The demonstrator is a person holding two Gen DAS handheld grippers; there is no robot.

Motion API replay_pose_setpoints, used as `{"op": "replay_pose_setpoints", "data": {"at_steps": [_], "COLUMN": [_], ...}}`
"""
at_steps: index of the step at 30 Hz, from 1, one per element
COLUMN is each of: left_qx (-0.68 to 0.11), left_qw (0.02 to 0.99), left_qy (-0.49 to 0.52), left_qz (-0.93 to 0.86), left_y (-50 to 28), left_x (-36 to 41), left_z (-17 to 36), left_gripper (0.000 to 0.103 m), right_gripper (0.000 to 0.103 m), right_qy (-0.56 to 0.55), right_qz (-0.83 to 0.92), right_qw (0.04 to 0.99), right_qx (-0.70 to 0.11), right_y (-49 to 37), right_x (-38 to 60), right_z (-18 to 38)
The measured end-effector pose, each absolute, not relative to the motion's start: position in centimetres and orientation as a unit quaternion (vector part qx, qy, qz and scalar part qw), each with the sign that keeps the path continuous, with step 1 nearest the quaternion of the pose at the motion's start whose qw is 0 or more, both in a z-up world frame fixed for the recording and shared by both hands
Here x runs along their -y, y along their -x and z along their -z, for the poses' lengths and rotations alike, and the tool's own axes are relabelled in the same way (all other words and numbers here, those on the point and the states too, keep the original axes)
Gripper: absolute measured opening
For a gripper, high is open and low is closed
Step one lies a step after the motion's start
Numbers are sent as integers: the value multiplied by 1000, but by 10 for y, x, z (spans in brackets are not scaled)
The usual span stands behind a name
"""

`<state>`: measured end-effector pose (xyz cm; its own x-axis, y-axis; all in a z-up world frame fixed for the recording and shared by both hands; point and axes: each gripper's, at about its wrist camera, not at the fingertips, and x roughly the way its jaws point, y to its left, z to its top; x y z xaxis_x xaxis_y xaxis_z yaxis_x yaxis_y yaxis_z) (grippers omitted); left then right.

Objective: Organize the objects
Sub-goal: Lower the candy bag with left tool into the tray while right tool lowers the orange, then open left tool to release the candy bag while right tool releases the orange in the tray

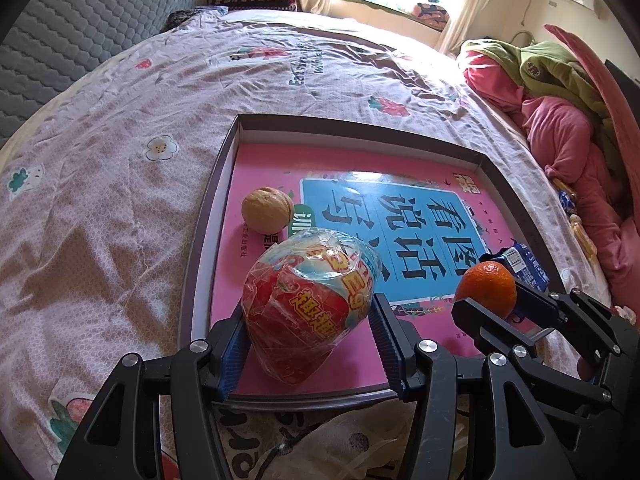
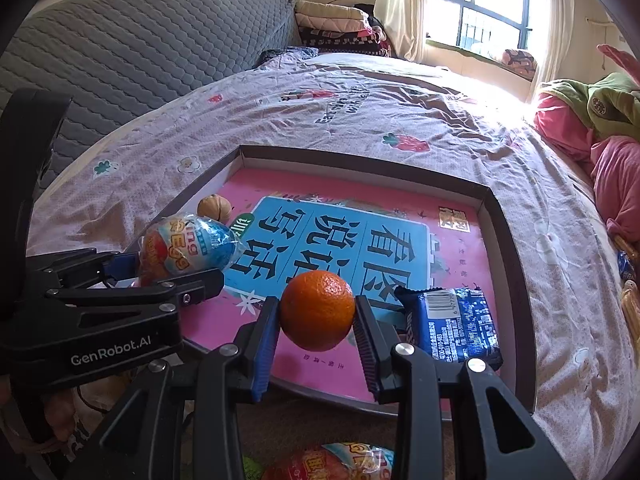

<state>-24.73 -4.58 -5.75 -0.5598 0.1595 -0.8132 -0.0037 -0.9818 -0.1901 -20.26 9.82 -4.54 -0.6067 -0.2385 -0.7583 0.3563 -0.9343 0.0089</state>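
A shallow box [image 1: 224, 148] with a pink and blue book cover as its floor lies on the bed; it also shows in the right wrist view [image 2: 502, 216]. My left gripper [image 1: 308, 340] is shut on a wrapped toy egg [image 1: 308, 304], held over the box's near left part; the egg also shows in the right wrist view [image 2: 184, 248]. My right gripper [image 2: 316, 332] is shut on an orange [image 2: 318, 310] over the box's near edge; the orange also shows in the left wrist view [image 1: 486, 286]. A walnut [image 1: 266, 210] and a blue snack packet [image 2: 454, 326] lie in the box.
The bed has a pink patterned sheet [image 1: 120, 200]. Pink and green clothes [image 1: 560, 112] are heaped at the right. A grey padded headboard [image 2: 120, 52] stands at the left. Another wrapped egg [image 2: 332, 462] lies below my right gripper. Snack packets [image 1: 576, 220] lie right of the box.
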Motion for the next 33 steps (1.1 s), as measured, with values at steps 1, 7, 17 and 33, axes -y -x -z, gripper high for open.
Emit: {"op": "replay_pose_setpoints", "data": {"at_steps": [1, 7, 17, 33], "left_qx": [84, 84, 83, 77], "left_qw": [46, 46, 46, 45], "left_qy": [467, 470, 469, 469], "left_qz": [-879, -877, -878, -879], "left_y": [248, 247, 247, 247], "left_x": [46, 45, 44, 45], "left_z": [58, 61, 63, 62], "left_gripper": [58, 58, 58, 58], "right_gripper": [37, 37, 37, 37], "right_qy": [-412, -416, -424, -435], "right_qz": [893, 891, 888, 884], "right_qw": [166, 164, 163, 157], "right_qx": [-71, -71, -69, -64], "right_y": [203, 204, 204, 207], "right_x": [-98, -98, -98, -98], "right_z": [46, 49, 54, 57]}}
